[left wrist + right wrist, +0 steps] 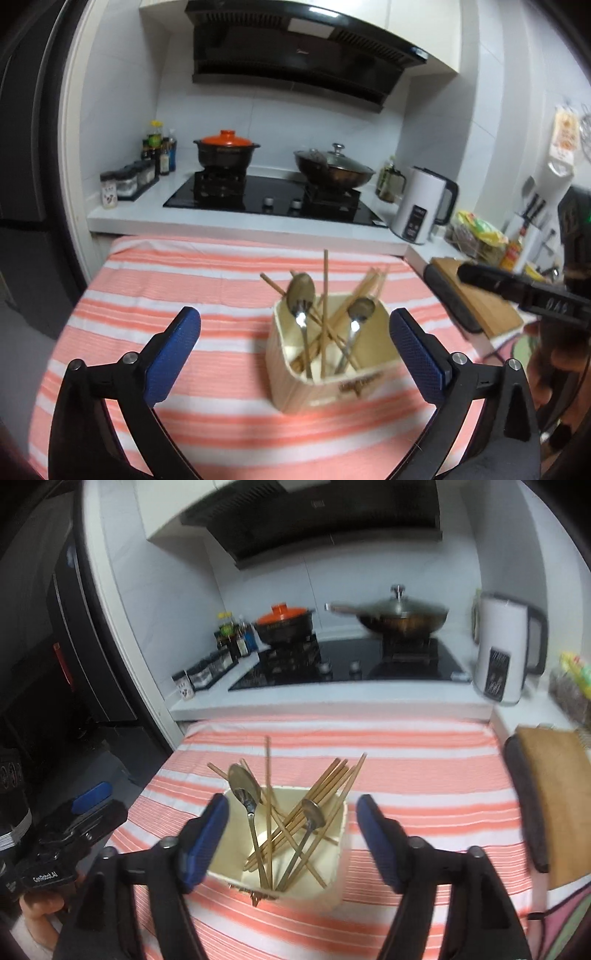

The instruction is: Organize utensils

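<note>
step: sorting looks nearly done, both arms idling | holder (332,354) sitting mid-bench (147,288), chopsticks (325,295) and spoons (301,291) standing inside | left gripper (295,347) jaws gaping, empty | right gripper (291,834) jaws spread, empty, holder at 12 o'clock | next: checking for stray utensils

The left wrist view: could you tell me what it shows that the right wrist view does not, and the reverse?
Only the left wrist view shows the knife block and the open left gripper from behind. Only the right wrist view shows the hand holding the left gripper, and the open right gripper close up. Both share the cream holder with two spoons and chopsticks, the striped cloth, the orange-lidded pot, the wok and the white kettle.
</note>
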The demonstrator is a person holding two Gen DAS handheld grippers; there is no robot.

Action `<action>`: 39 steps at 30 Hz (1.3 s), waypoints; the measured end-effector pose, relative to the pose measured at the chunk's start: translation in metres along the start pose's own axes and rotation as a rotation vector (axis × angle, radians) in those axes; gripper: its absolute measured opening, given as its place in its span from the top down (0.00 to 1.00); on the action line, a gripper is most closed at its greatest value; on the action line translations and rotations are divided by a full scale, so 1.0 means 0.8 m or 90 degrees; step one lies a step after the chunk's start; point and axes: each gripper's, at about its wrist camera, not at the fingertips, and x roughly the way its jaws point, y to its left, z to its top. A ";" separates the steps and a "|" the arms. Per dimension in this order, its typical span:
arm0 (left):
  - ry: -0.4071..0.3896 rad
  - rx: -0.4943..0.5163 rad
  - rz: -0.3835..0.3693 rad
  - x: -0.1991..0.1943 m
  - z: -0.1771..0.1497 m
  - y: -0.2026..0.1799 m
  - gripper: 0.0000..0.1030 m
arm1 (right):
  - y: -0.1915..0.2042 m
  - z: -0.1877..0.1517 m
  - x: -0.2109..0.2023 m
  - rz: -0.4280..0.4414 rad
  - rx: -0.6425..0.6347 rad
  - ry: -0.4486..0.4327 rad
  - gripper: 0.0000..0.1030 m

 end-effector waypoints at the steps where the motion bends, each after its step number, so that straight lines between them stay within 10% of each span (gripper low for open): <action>1: -0.003 0.003 -0.001 -0.015 -0.008 -0.003 0.01 | 0.005 -0.003 -0.016 -0.006 -0.008 -0.016 0.18; 6: 0.009 0.031 0.016 -0.081 -0.070 -0.037 0.00 | 0.040 -0.059 -0.096 -0.066 -0.054 -0.062 0.01; 18: -0.004 0.040 0.106 -0.191 -0.142 -0.084 0.00 | 0.083 -0.182 -0.203 -0.106 -0.047 -0.072 0.00; 24: -0.022 0.046 0.199 -0.222 -0.162 -0.094 0.00 | 0.098 -0.206 -0.228 -0.124 -0.053 -0.061 0.00; 39: 0.028 0.033 0.177 -0.234 -0.163 -0.087 0.00 | 0.125 -0.207 -0.254 -0.104 -0.055 -0.057 0.00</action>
